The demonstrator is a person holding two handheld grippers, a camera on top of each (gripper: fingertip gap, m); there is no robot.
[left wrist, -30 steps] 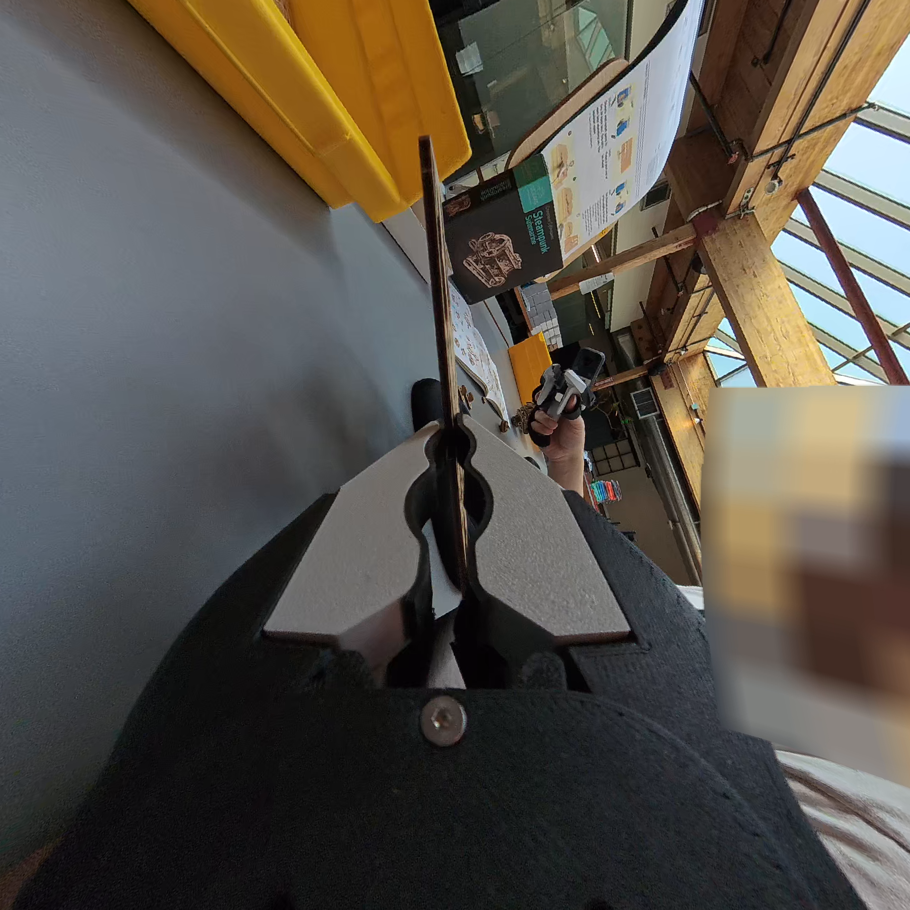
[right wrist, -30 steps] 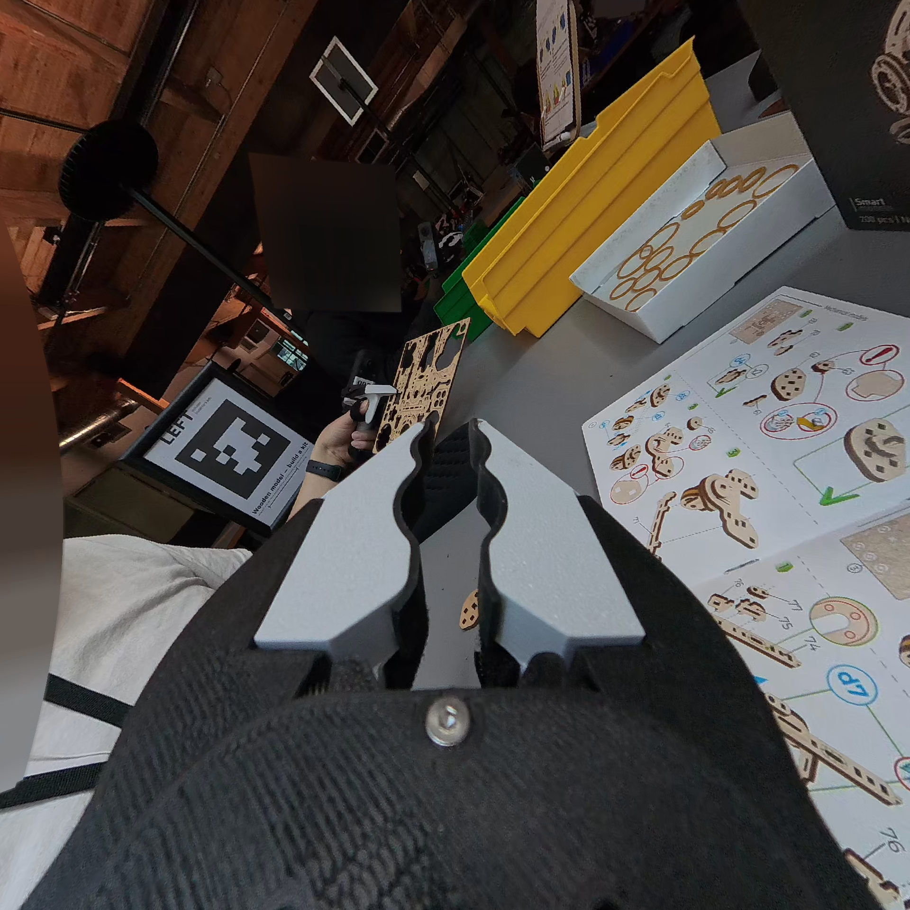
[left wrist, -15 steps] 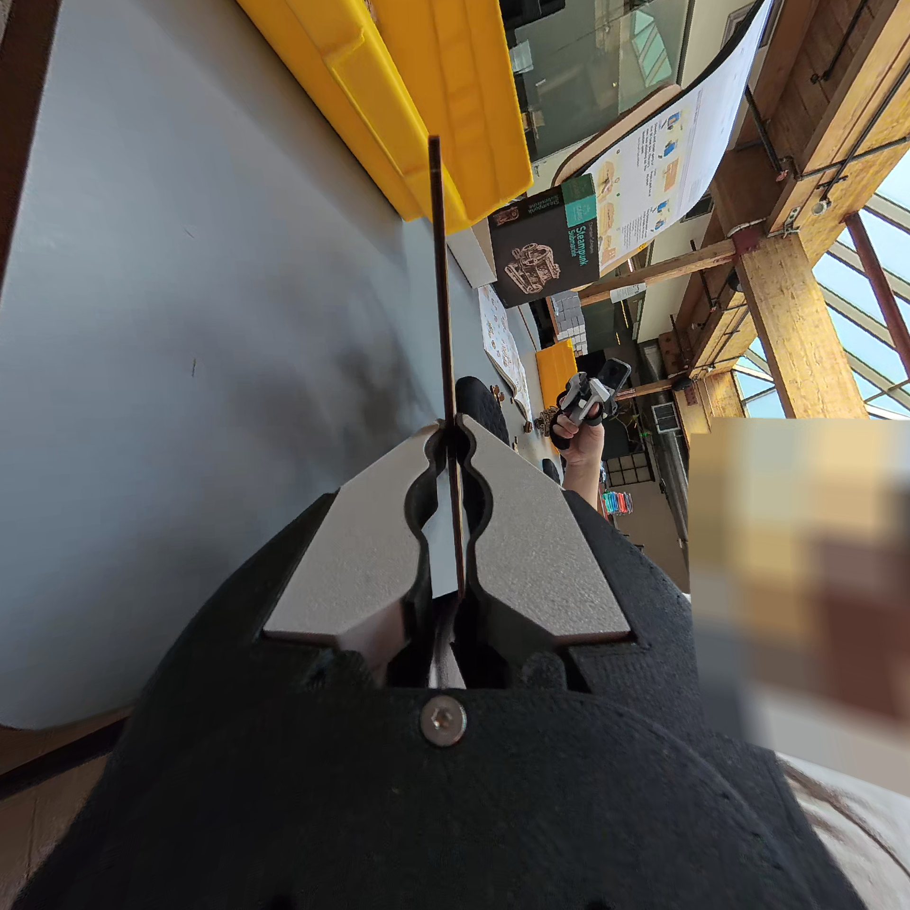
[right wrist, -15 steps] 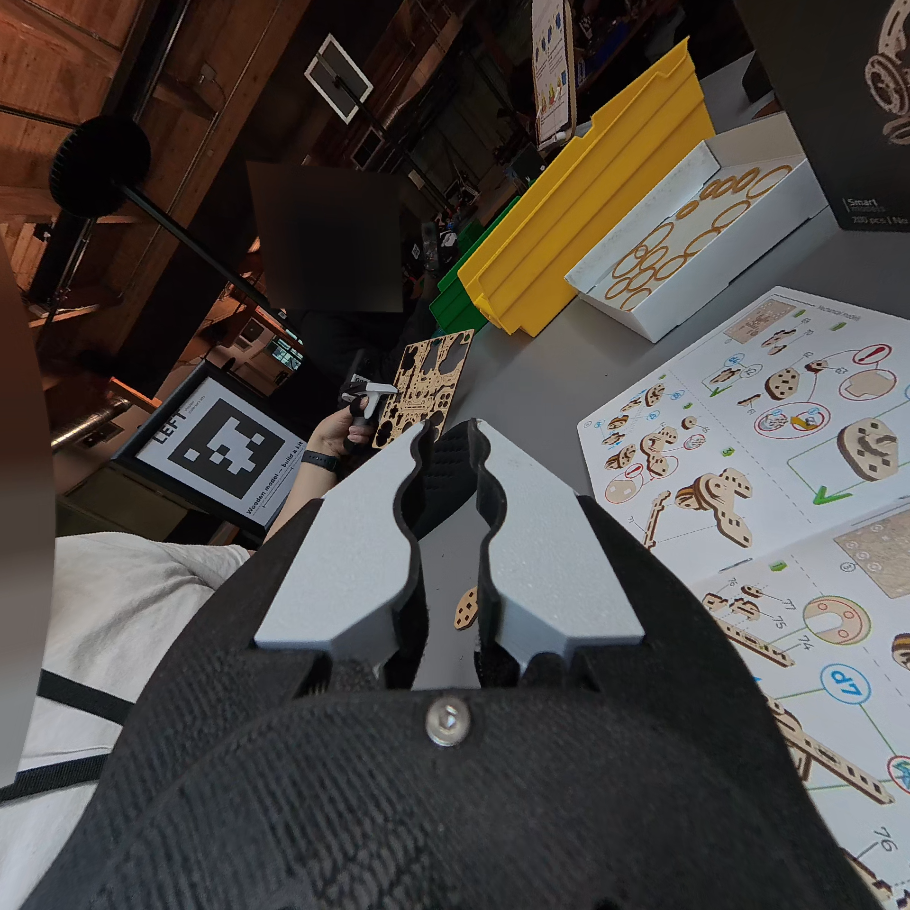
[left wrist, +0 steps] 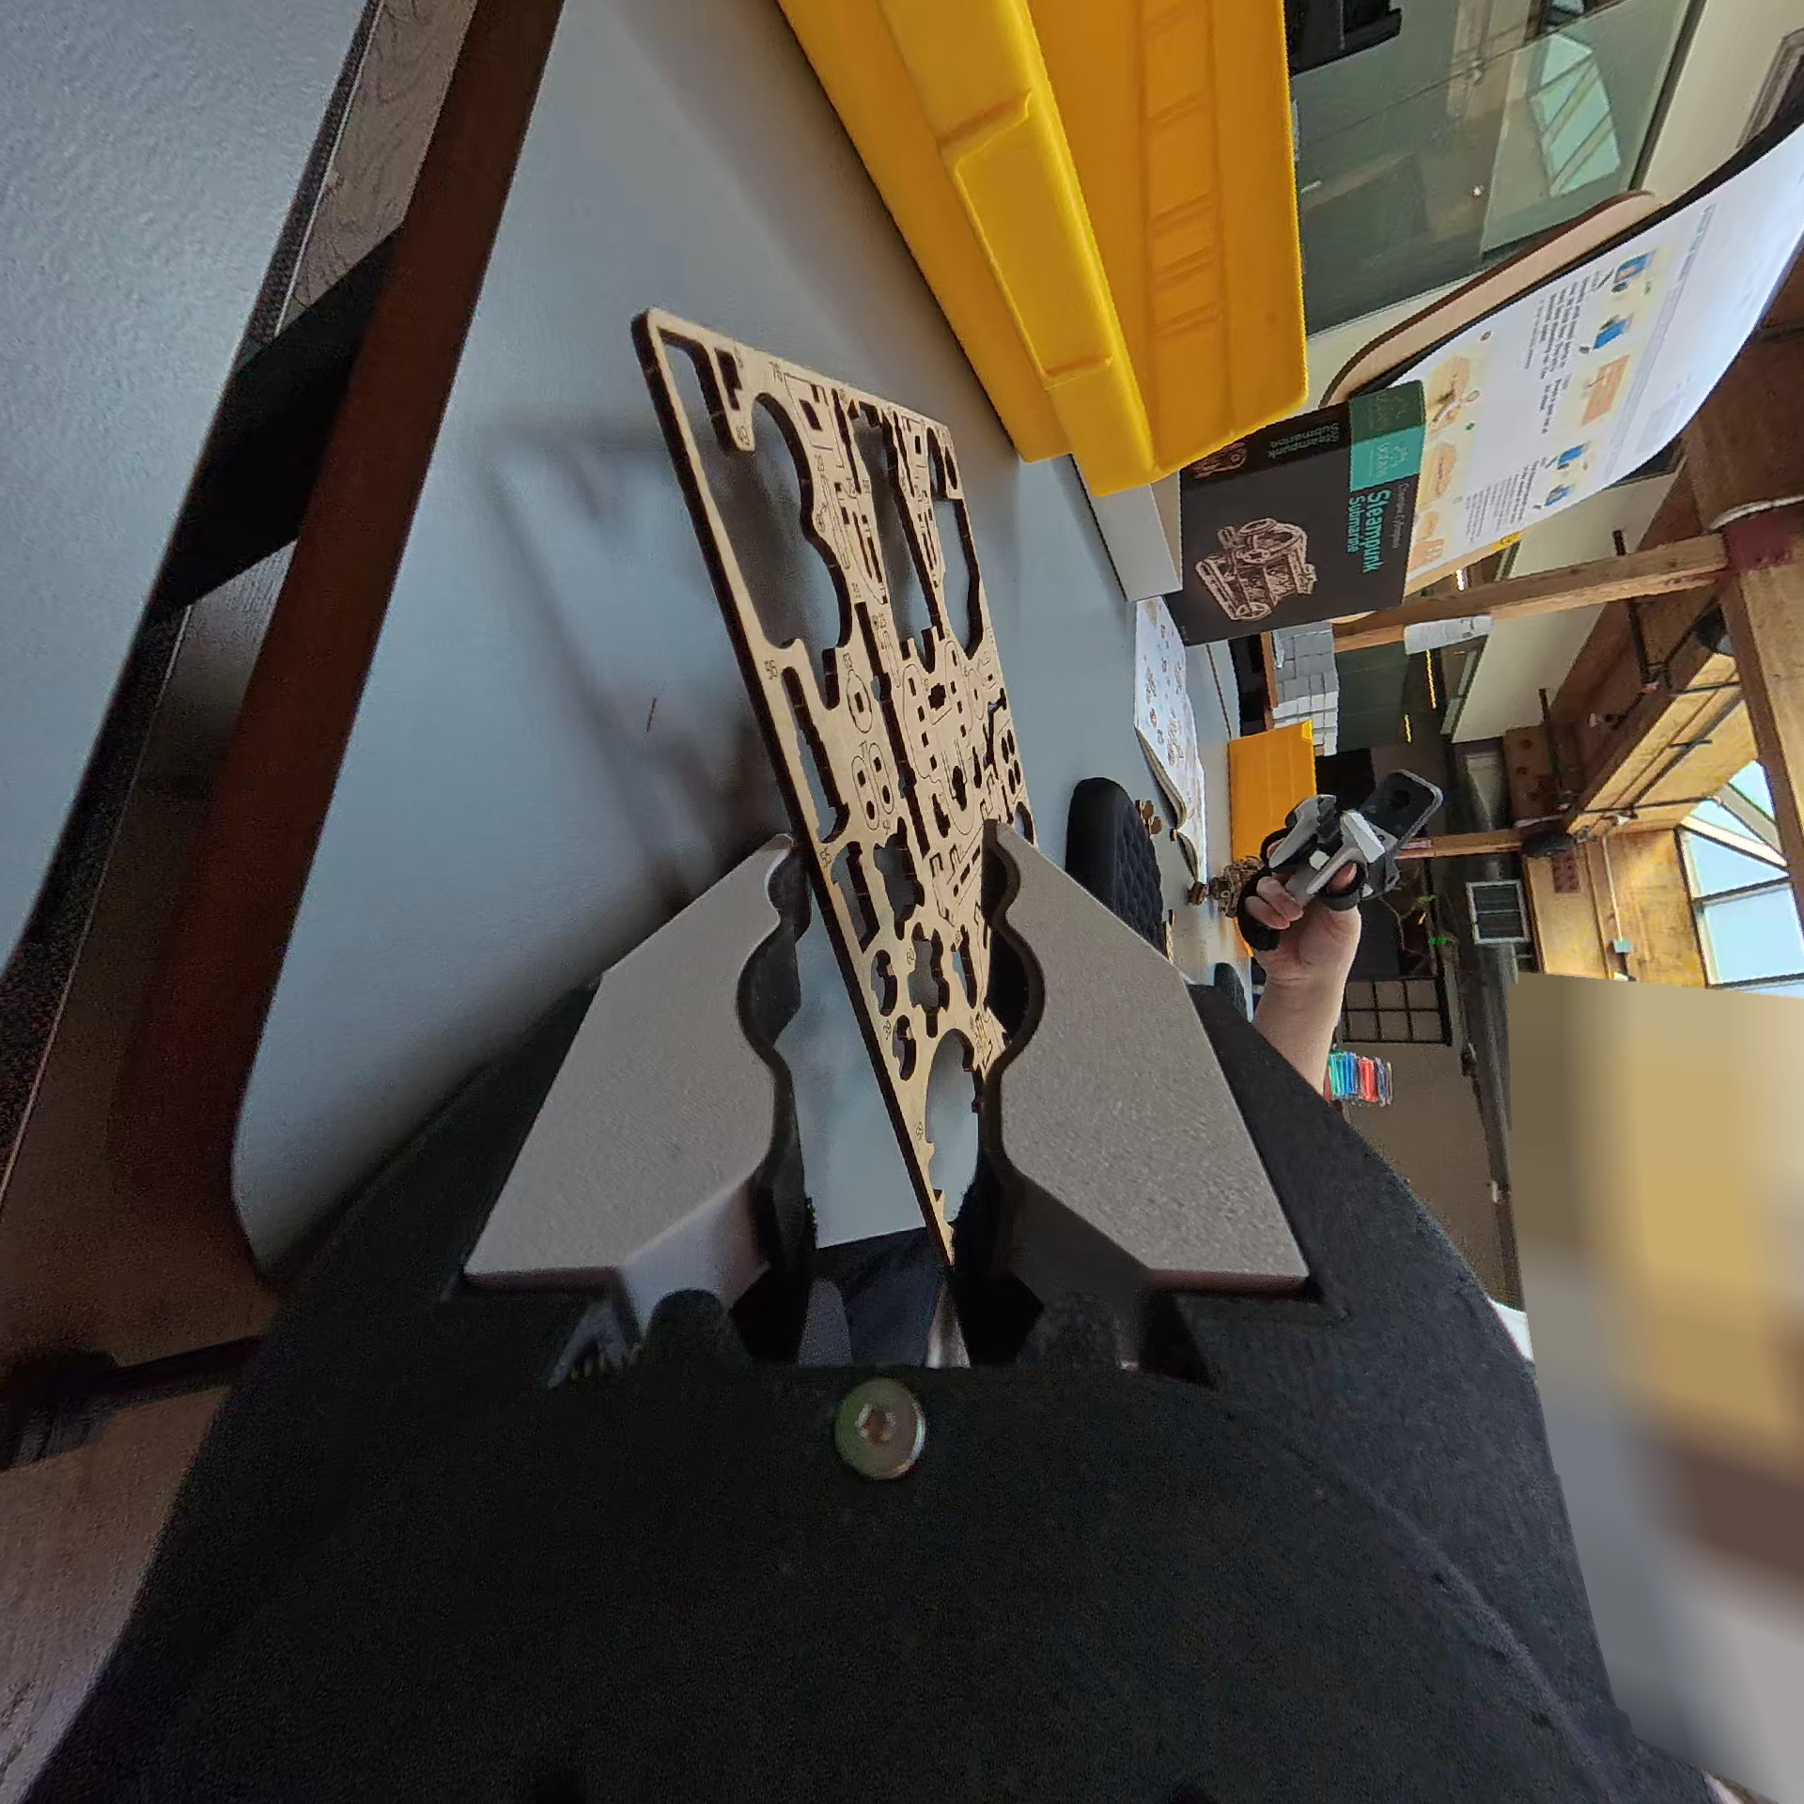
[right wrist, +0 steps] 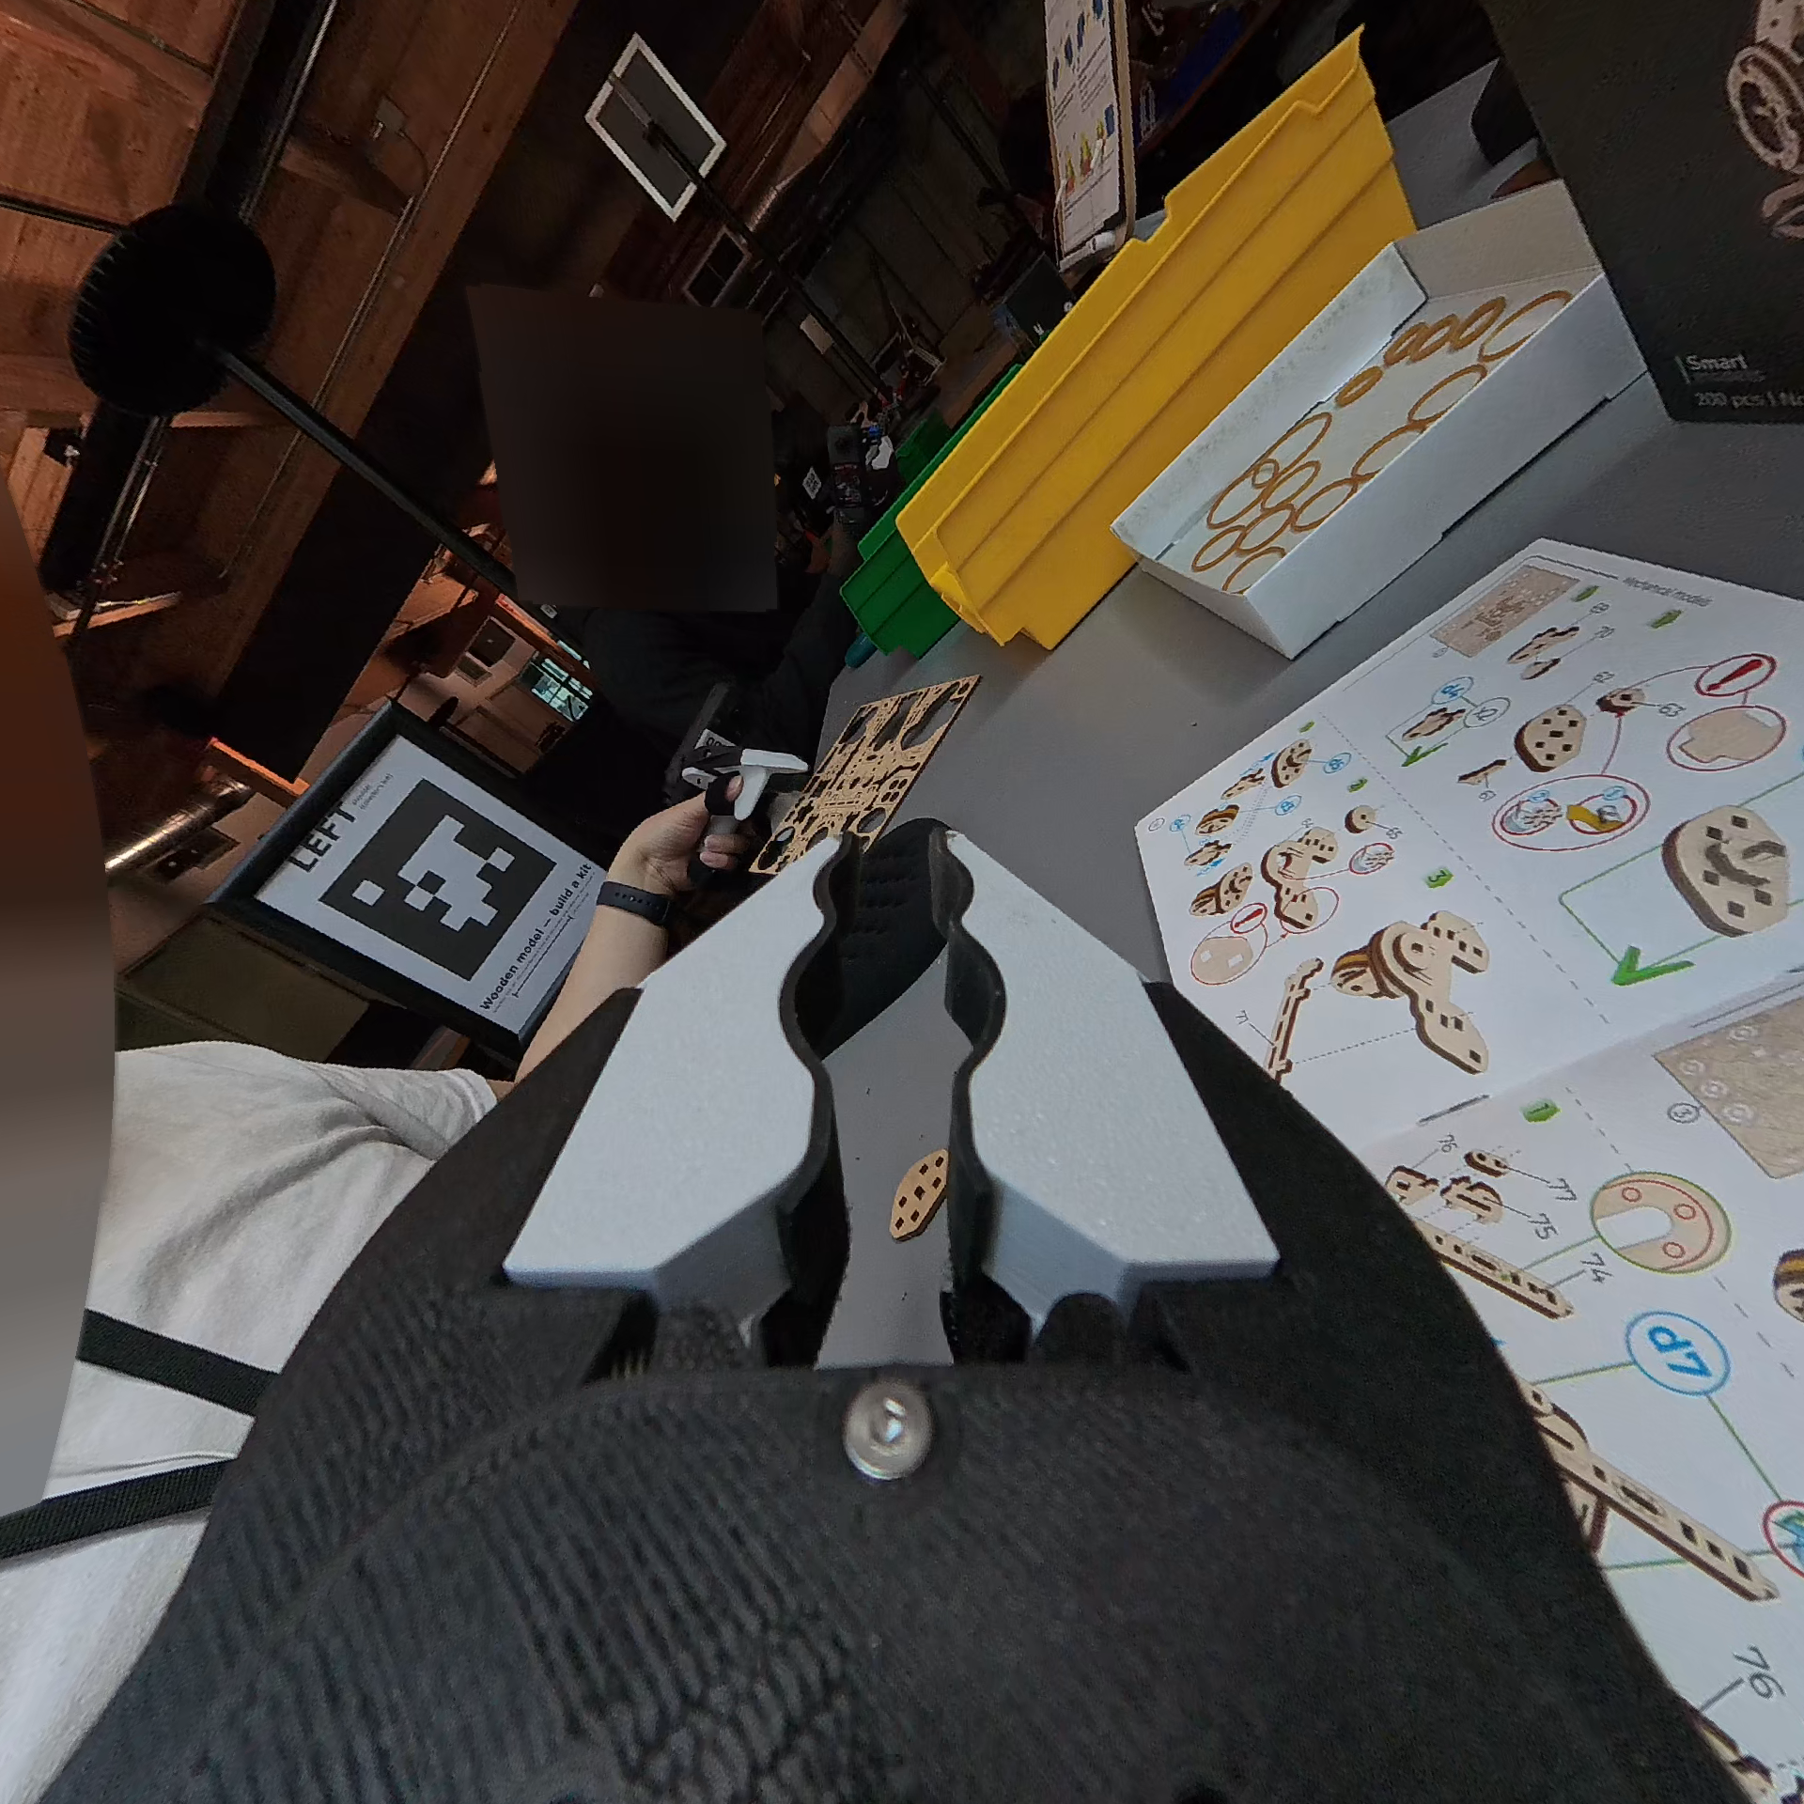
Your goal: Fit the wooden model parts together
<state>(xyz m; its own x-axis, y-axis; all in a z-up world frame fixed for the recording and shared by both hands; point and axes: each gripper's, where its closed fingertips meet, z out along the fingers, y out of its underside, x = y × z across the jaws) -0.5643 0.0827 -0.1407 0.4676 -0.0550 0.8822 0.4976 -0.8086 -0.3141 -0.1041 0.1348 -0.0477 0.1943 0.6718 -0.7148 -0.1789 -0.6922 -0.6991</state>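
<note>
The left tongs (left wrist: 893,859) are spread apart, and the wooden sheet (left wrist: 859,683) of cut-out model parts stands between the two fingers, leaning against the inner side of the right-hand finger (left wrist: 1103,1054); its lower corner sits deep in the gap near the base, while the left-hand finger is clear of it. The sheet is tilted over the grey desk (left wrist: 547,742), with several large holes where parts are missing. Beyond the sheet lie the yellow bins (left wrist: 1103,225), and past them the dark box (left wrist: 1289,527) of the kit stands upright.

The right tongs (right wrist: 893,840) are released and grip nothing. Through the gap between their fingers a small oval wooden piece (right wrist: 920,1193) with square holes lies on the desk (right wrist: 1074,742). To the right of that piece the instruction sheet (right wrist: 1523,879) is spread flat. Beyond the instruction sheet sits a white tray (right wrist: 1386,517) with wooden rings in it, just beside the yellow bins (right wrist: 1123,469); green bins (right wrist: 898,586) lie at their far end. Farther off than the oval piece, a hand (right wrist: 674,840) grips the handle of the left tongs, with the wooden sheet (right wrist: 859,771) just beside it near the desk edge.
</note>
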